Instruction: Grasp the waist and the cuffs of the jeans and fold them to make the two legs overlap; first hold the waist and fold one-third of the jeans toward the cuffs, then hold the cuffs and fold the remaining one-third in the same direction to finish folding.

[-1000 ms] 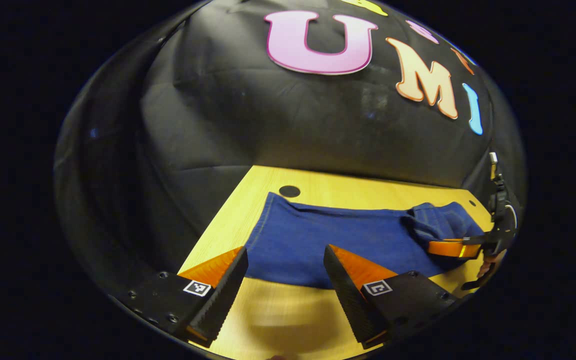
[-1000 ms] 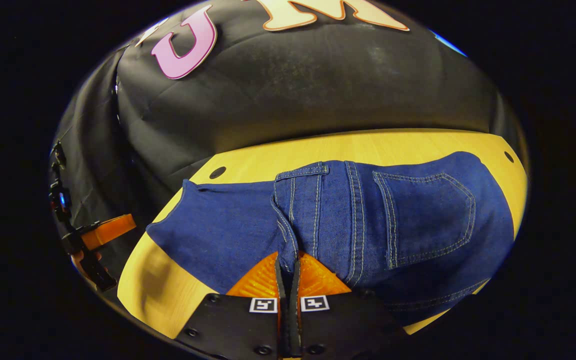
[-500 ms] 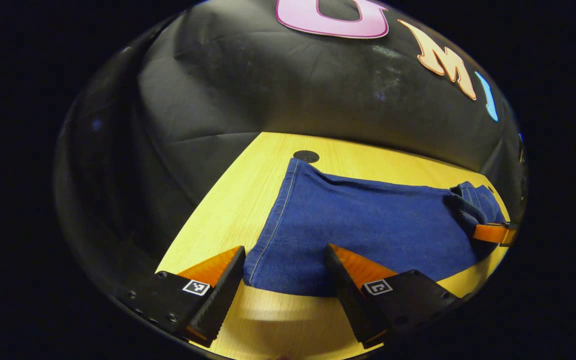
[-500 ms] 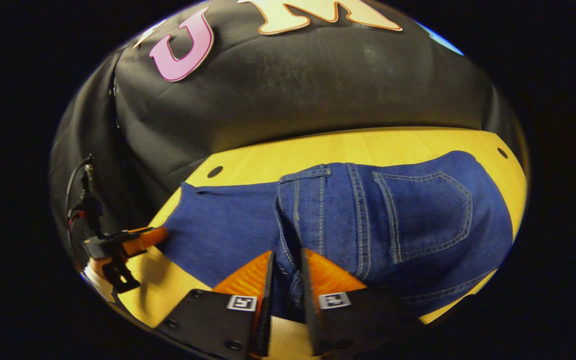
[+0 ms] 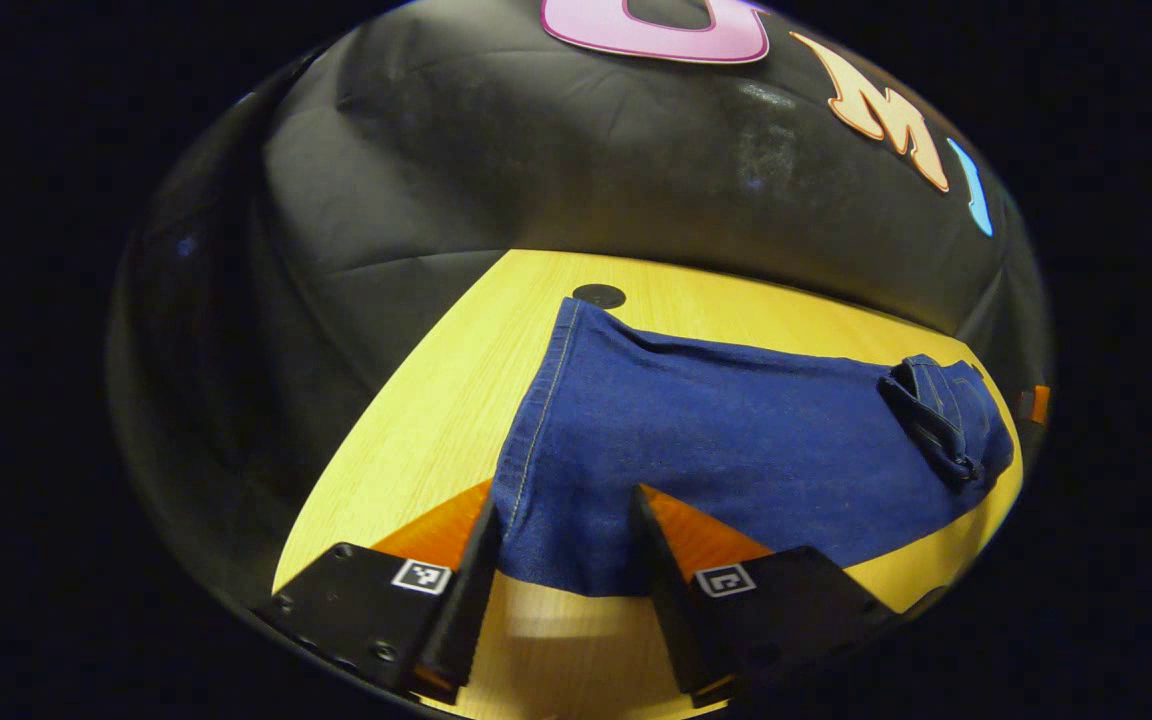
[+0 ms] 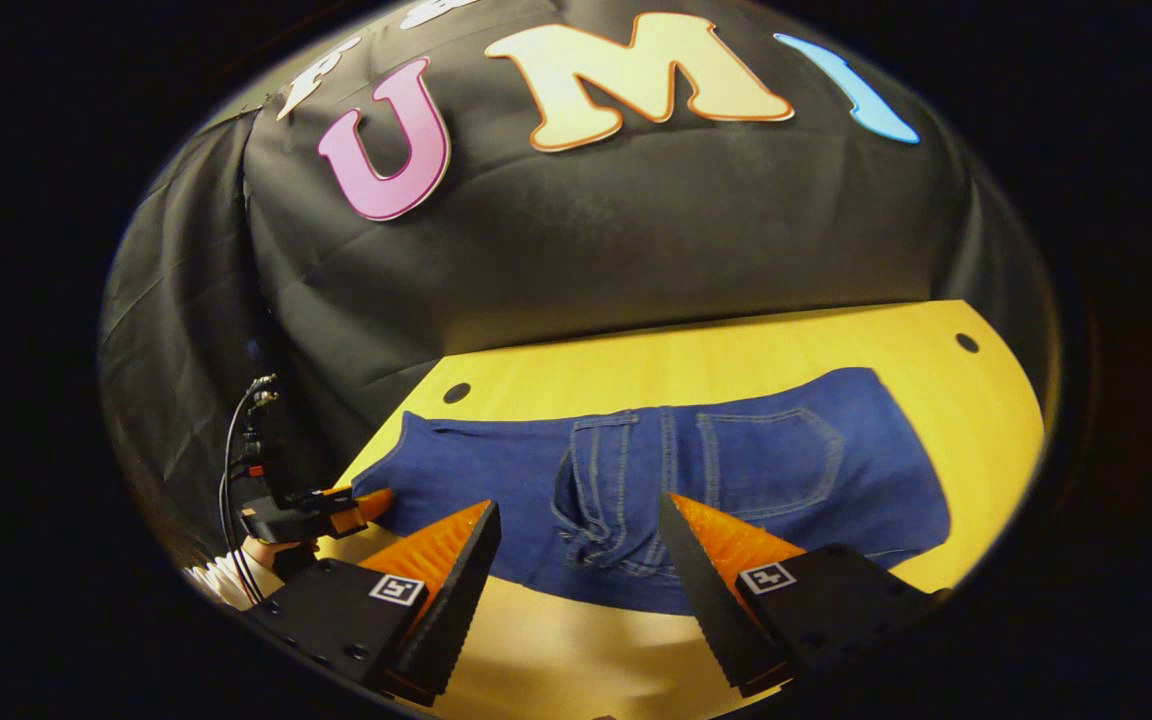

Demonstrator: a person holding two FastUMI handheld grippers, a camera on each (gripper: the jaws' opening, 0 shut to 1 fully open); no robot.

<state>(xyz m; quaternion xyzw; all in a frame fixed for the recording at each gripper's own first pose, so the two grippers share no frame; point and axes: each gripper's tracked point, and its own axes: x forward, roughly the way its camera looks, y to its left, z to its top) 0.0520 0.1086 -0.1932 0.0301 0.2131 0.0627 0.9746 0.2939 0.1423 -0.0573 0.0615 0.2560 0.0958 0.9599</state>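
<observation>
Jeans (image 5: 736,460) lie flat on desk (image 5: 416,420), waist third already folded over w/ pocket up. Left tongs (image 5: 561,560) spread apart, straddling cuff corner, not gripping. Right tongs (image 6: 576,570) released, above folded waist edge. Risk: left pinches only top layer, so legs slip apart during last fold.

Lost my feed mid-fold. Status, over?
Left gripper open, straddling the cuff end of the jeans. Right gripper open, clear of the folded waist. Jeans flat on table.
</observation>
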